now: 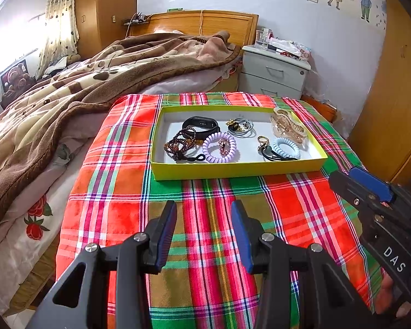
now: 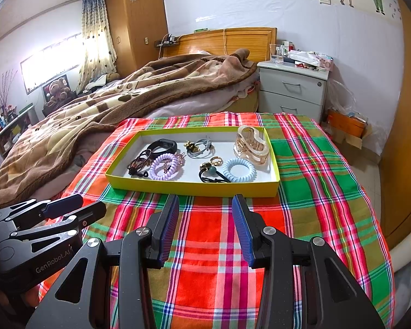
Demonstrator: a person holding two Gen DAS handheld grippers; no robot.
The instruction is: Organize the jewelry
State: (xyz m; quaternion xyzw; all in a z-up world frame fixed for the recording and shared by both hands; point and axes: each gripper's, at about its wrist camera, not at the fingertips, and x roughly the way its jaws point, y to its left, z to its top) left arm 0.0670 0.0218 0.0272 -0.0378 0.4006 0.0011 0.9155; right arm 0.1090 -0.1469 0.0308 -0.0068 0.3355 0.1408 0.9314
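A yellow-rimmed tray [image 1: 233, 169] [image 2: 189, 187] sits on the plaid cloth. In it lie a black fitness band [image 1: 201, 124] [image 2: 161, 145], dark bead bracelets [image 1: 179, 144] [image 2: 138, 163], a purple coil hair tie [image 1: 219, 148] [image 2: 165, 167], a blue coil hair tie [image 1: 286, 148] [image 2: 239, 170], a large clear hair claw [image 1: 286, 123] [image 2: 250, 144], grey hair ties [image 1: 242, 127] [image 2: 200, 148] and gold rings [image 1: 263, 140] [image 2: 215, 161]. My left gripper [image 1: 204, 233] is open and empty, in front of the tray. My right gripper [image 2: 205, 227] is open and empty, also in front of it.
The plaid cloth [image 1: 205, 246] [image 2: 315, 178] covers a small table beside a bed with a brown blanket [image 1: 82, 82] [image 2: 123, 96]. A grey nightstand [image 1: 274, 74] [image 2: 293, 90] stands behind. A wooden door [image 2: 408, 150] is on the right.
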